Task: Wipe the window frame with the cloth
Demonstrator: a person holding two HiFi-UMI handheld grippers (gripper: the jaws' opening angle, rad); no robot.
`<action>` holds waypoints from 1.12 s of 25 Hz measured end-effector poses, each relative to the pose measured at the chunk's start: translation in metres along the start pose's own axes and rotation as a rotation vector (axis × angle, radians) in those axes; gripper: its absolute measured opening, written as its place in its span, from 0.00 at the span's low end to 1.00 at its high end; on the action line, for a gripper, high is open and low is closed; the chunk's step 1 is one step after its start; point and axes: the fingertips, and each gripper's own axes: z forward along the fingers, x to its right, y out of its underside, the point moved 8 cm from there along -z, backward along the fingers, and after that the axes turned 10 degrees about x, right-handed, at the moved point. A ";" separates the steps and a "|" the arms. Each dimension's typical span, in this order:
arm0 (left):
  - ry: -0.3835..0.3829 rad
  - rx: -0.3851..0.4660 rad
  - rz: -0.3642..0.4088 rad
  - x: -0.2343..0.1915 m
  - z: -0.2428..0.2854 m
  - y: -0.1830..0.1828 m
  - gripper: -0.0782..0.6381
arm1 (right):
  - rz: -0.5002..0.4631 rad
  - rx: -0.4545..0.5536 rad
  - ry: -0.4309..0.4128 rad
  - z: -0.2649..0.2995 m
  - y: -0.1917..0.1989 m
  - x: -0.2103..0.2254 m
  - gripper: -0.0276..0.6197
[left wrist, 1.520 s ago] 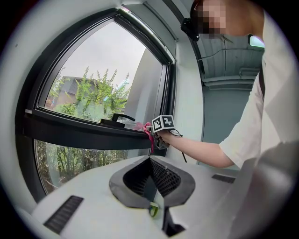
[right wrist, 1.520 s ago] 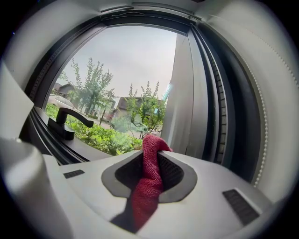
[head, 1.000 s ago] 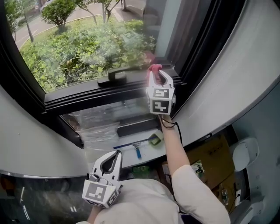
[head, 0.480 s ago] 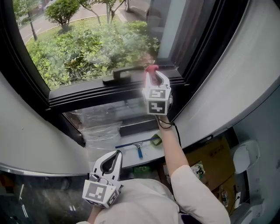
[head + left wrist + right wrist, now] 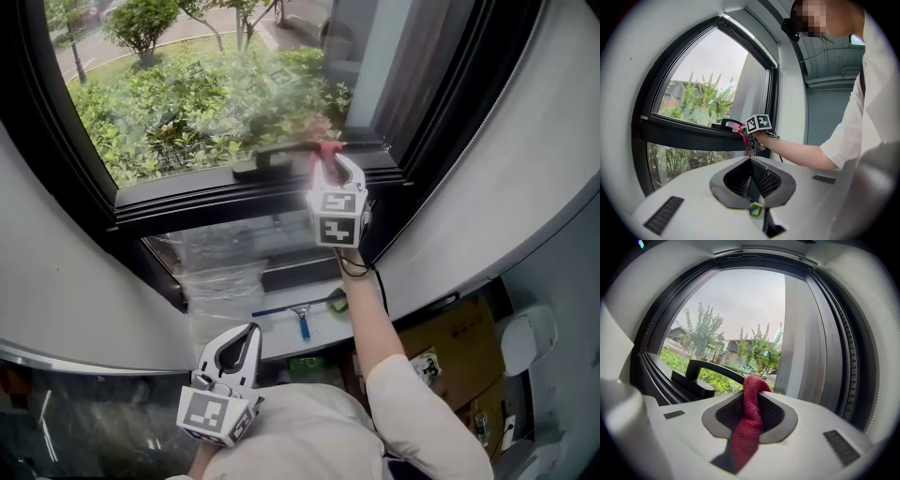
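A red cloth (image 5: 749, 420) is pinched in my right gripper (image 5: 752, 390), its bunched tip sticking out past the jaws. In the head view my right gripper (image 5: 330, 161) holds the red cloth (image 5: 328, 147) against the black window frame (image 5: 216, 197), just right of the black window handle (image 5: 272, 157). The handle (image 5: 696, 376) lies to the left ahead of the jaws. My left gripper (image 5: 236, 349) hangs low near my body, shut with nothing in it. From the left gripper view, the right gripper (image 5: 749, 136) and the cloth (image 5: 744, 138) show at the frame.
A squeegee (image 5: 298, 311) lies on the white sill (image 5: 328, 328) below the frame, beside clear plastic sheeting (image 5: 220, 272). White curved wall panels flank the window on both sides. Cardboard boxes (image 5: 459, 347) sit at lower right.
The right gripper with the cloth has stayed against the frame near the handle; the head view has shifted slightly, so the window sits a little further right. The left gripper has not moved.
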 end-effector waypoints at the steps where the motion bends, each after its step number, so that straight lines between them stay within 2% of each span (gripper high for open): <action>1: -0.001 0.000 0.000 -0.001 -0.001 0.000 0.12 | 0.002 -0.001 0.001 0.000 0.000 0.000 0.18; 19: 0.017 -0.005 -0.007 -0.015 -0.004 -0.004 0.12 | 0.032 0.004 0.044 -0.003 -0.004 -0.018 0.18; 28: 0.031 -0.008 -0.006 -0.019 -0.001 -0.005 0.12 | 0.024 0.016 0.031 -0.004 -0.005 -0.029 0.18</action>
